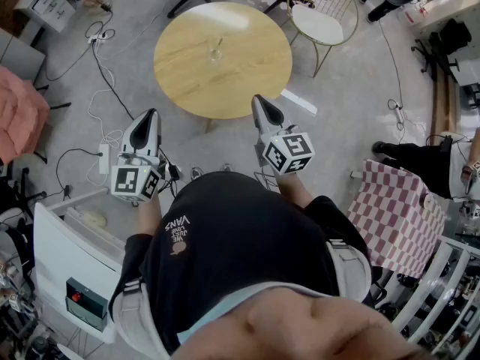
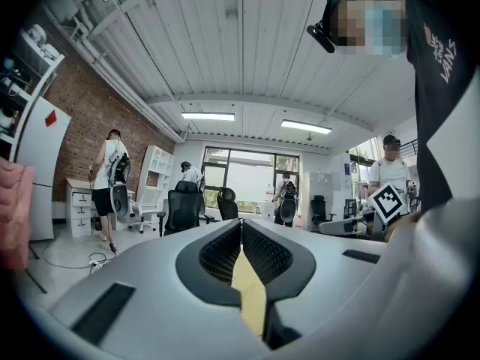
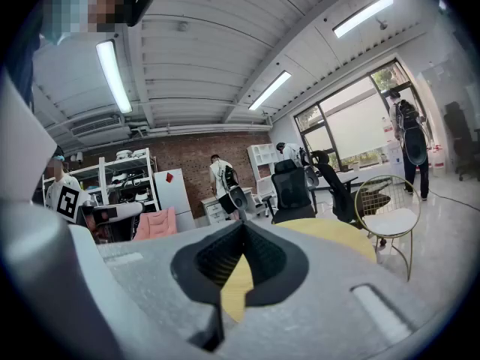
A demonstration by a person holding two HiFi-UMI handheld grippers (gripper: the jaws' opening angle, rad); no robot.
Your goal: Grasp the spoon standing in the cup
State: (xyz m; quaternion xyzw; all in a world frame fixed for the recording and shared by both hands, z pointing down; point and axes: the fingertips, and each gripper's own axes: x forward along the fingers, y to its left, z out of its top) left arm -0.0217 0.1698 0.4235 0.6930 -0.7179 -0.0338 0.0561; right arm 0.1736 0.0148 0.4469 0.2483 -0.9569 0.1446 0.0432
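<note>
Left tool [image 1: 152, 115], right tool [image 1: 259, 100] closed; cup [image 1: 215, 52] well ahead.

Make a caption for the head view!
Both shut, left gripper and right gripper point at a round wooden table bearing a clear glass cup.

cup [image 1: 215, 54] (spoon [image 1: 218, 44] in it) on the table [image 1: 187, 77]; chair [image 1: 321, 22] to its right.

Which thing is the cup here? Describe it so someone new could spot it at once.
Find the round wooden table in the head view. Near its middle stands a small clear cup with a thin spoon in it. It is the only thing on the tabletop; the white-seated chair stands on the floor beside the table.
</note>
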